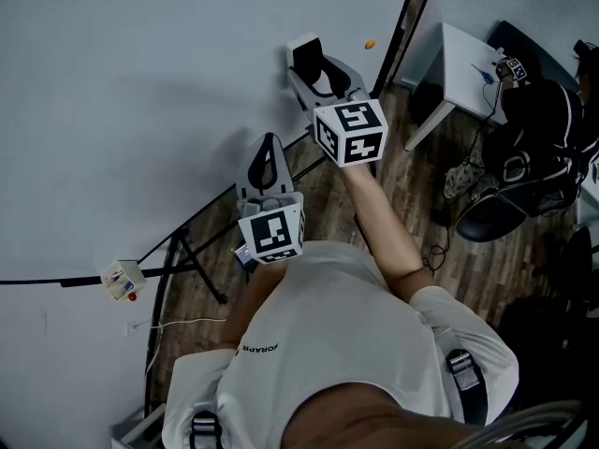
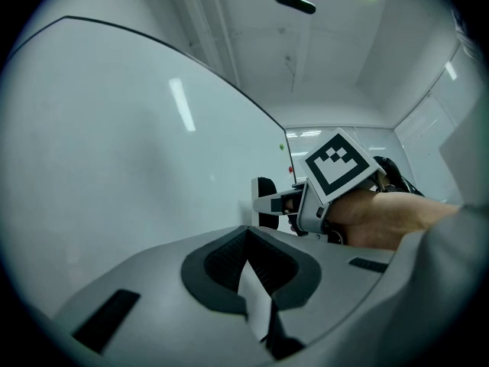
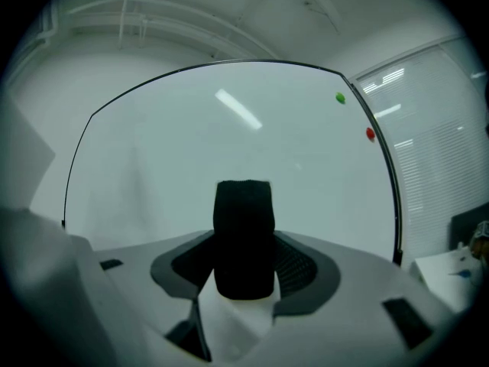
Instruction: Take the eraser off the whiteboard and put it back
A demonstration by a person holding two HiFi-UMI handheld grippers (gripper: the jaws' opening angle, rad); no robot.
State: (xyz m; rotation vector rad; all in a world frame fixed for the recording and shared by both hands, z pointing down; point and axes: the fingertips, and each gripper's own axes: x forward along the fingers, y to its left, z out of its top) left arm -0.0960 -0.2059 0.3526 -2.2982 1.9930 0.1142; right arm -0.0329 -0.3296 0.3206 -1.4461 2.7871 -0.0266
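Right gripper [image 3: 243,270]: jaws set wide apart and clamped on the eraser [image 3: 243,239], pads pressing its two sides; pointed about level at the whiteboard [image 3: 229,128].
Eraser: black, upright between the right jaws, top end standing clear above the pads; in the head view, right up against the board face, contact not certain.
Left gripper [image 2: 248,270]: jaws together, dark pads meeting in a narrow V, nothing between them; held just beside the board, lower and nearer the body than the right one.
Marker cubes: one on the right gripper [image 1: 349,132], one on the left gripper [image 1: 272,233], both with black-and-white squares facing up.
Whiteboard: large, pale, dark-framed, filling the left of the head view; bare of writing where visible.
Magnets: a green one [image 3: 340,98] and a red one [image 3: 370,134] near the board's right edge.
Board frame: small white box [image 1: 123,279] with coloured spots fixed to the lower rail.
Surroundings: wooden floor [image 1: 337,195] below; white table [image 1: 468,64] well apart to the right.
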